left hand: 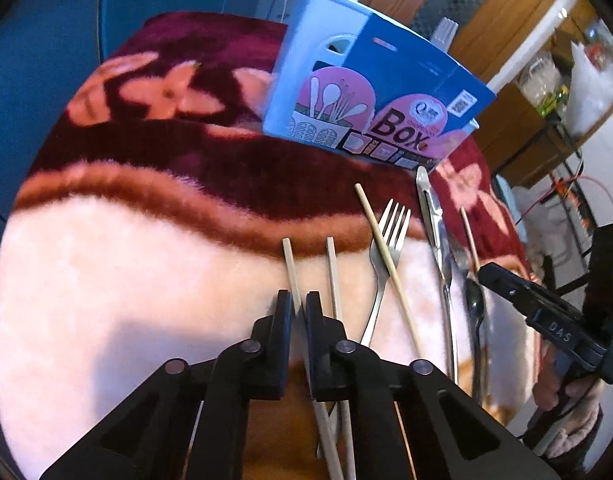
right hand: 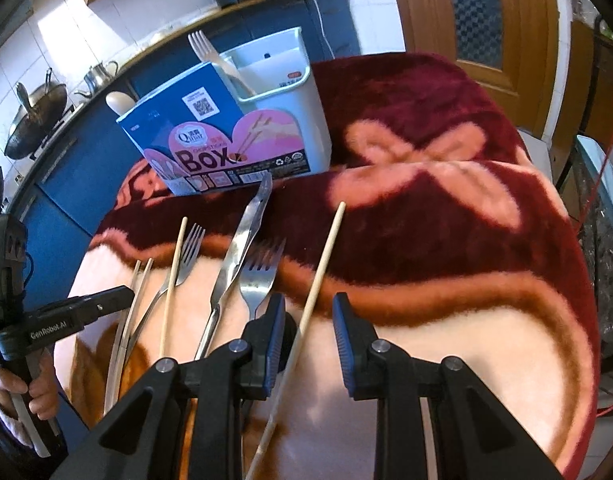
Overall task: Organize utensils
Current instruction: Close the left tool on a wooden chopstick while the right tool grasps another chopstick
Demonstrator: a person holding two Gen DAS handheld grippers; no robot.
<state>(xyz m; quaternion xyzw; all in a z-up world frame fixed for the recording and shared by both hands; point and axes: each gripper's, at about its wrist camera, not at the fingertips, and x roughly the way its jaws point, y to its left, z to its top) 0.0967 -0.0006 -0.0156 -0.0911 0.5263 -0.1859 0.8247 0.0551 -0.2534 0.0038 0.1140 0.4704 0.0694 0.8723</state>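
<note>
Chopstick [left hand: 291,276], pale slim wood, pinched in left claw [left hand: 299,306]; right claw [right hand: 308,312] agape astride another.

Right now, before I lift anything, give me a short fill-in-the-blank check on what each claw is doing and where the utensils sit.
1. The left claw is shut on a wooden ____.
2. The right claw is ____, straddling another chopstick.
3. A fork already stands in the white ____.
4. The loose utensils lie on a floral ____.

Missing words: chopstick; open; holder; blanket
</note>
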